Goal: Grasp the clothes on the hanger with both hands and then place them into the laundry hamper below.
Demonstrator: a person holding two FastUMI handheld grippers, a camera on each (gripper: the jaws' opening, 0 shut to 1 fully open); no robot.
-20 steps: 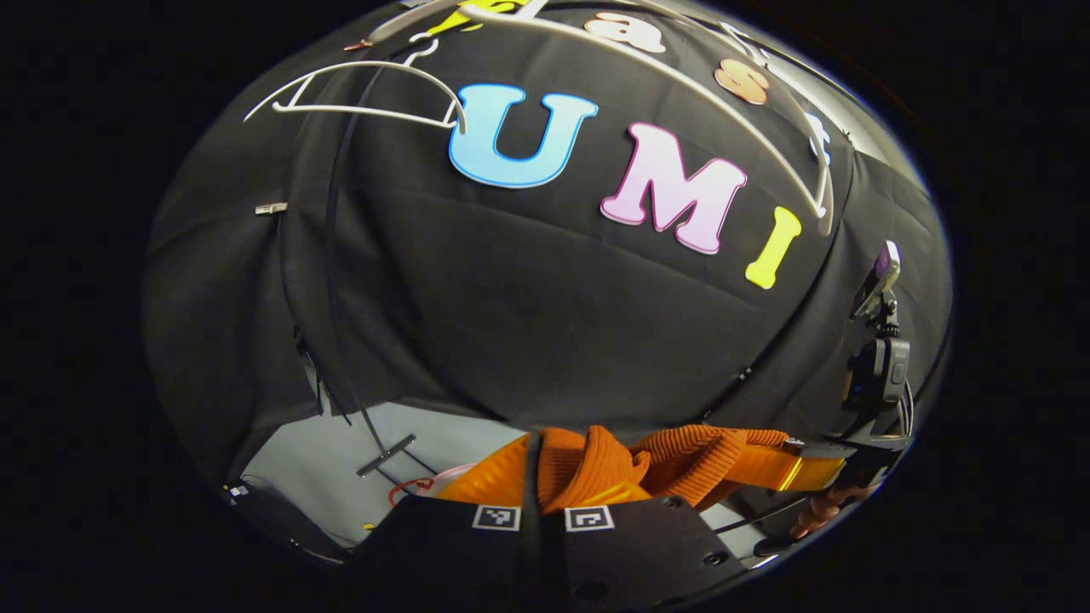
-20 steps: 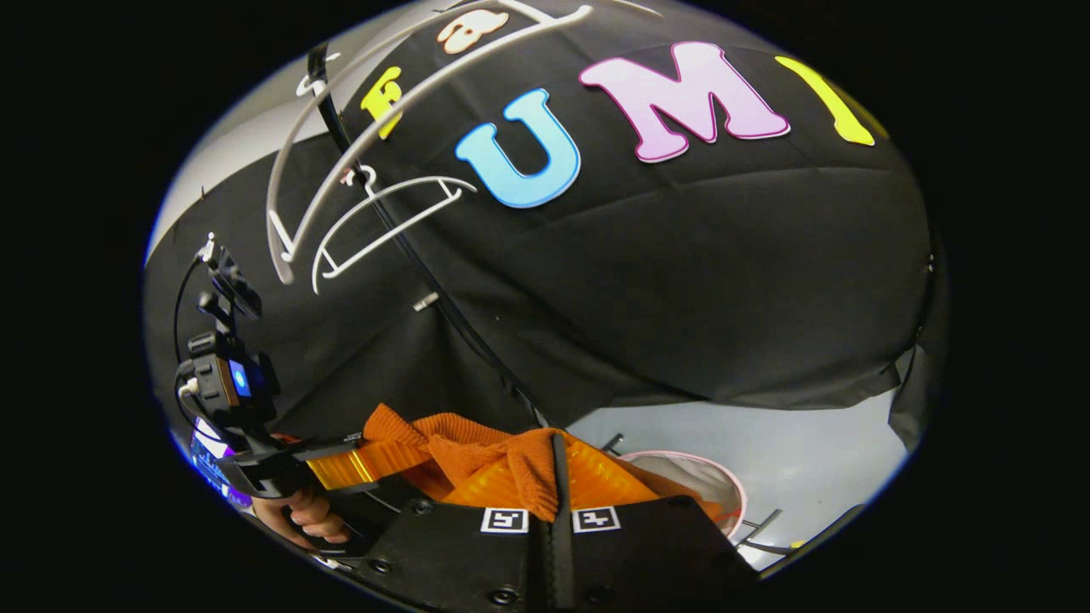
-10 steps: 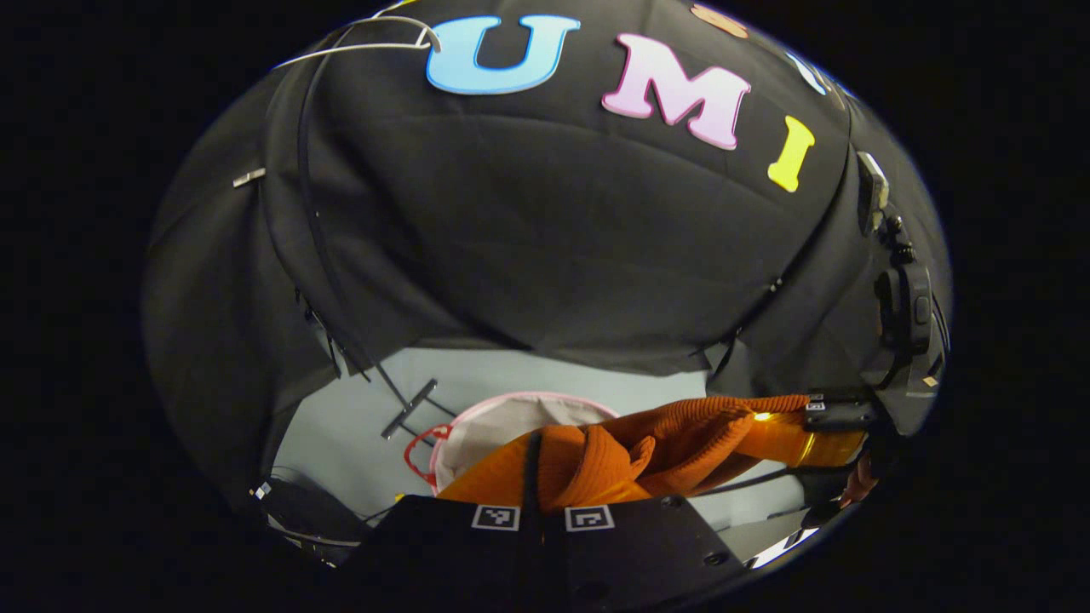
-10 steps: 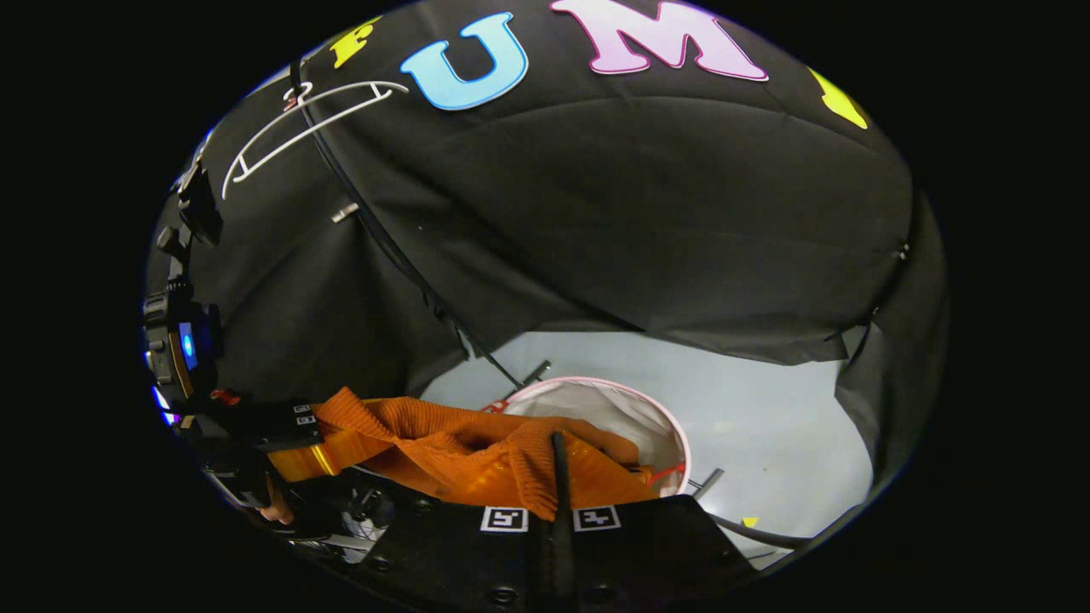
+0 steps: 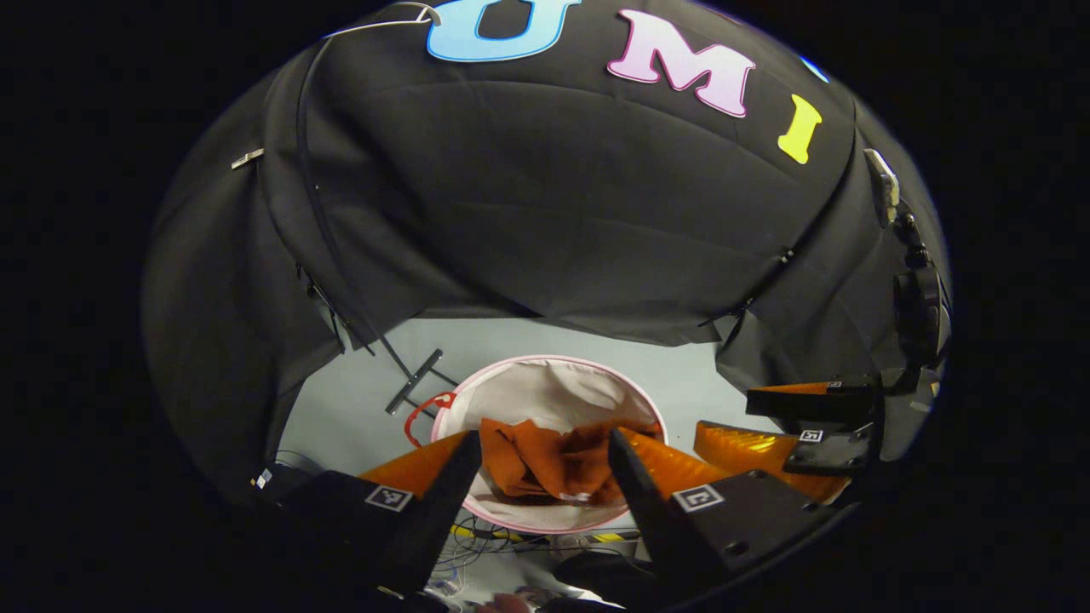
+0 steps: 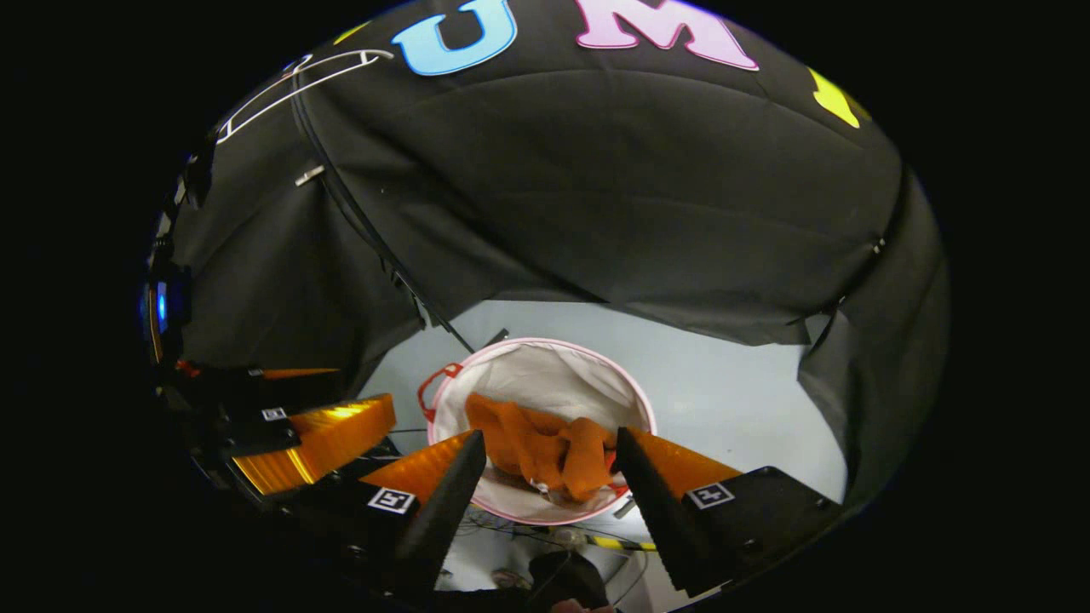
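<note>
Released since before, one orange garment (image 5: 545,464) lies in one hamper (image 5: 553,375); both claws (image 5: 545,464) (image 6: 549,464) gape.

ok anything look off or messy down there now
Nothing stands out. The orange garment lies crumpled inside the hamper, none of it draped over the rim as far as these views show. The left gripper and right gripper are both open above it, holding nothing.
</note>
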